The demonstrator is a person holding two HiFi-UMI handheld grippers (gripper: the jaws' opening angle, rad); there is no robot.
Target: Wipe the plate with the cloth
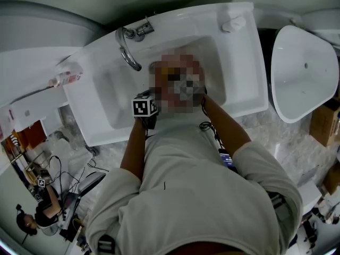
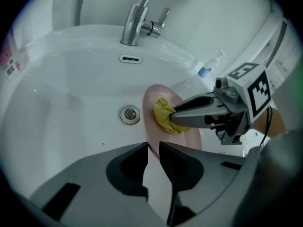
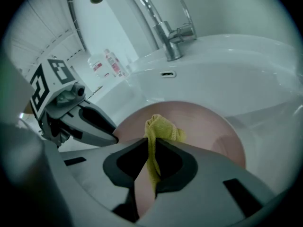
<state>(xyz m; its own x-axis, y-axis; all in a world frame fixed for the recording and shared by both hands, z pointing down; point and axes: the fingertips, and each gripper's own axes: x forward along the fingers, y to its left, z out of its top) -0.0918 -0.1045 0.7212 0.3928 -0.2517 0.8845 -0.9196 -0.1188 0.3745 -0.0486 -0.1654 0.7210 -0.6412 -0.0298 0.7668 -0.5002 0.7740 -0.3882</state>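
My left tongs (image 2: 152,148) are clenched on the rim of the pink plate (image 2: 150,97). I hold the plate tipped up on edge inside the sink (image 2: 66,103), just beside the drain (image 2: 129,114). My right tongs (image 3: 151,144) are clamped on a fold of the yellow cloth (image 3: 162,126). Its bunched end presses against the plate's face, on the half nearer the drain.

To wipe well, I think the cloth should do all the touching. The tips of my right tongs sit close behind the wad, so I would angle them back enough that only cloth meets the plate. From here I would sweep away from the drain toward the far rim, in overlapping passes with even, moderate pressure.

Two things could go wrong, as I judge it. I hold the plate by its rim alone, so a hard push could lever it round in my left tongs; that grip needs to be firm. The cloth is pinched by a narrow fold and could drag out if I press too hard.
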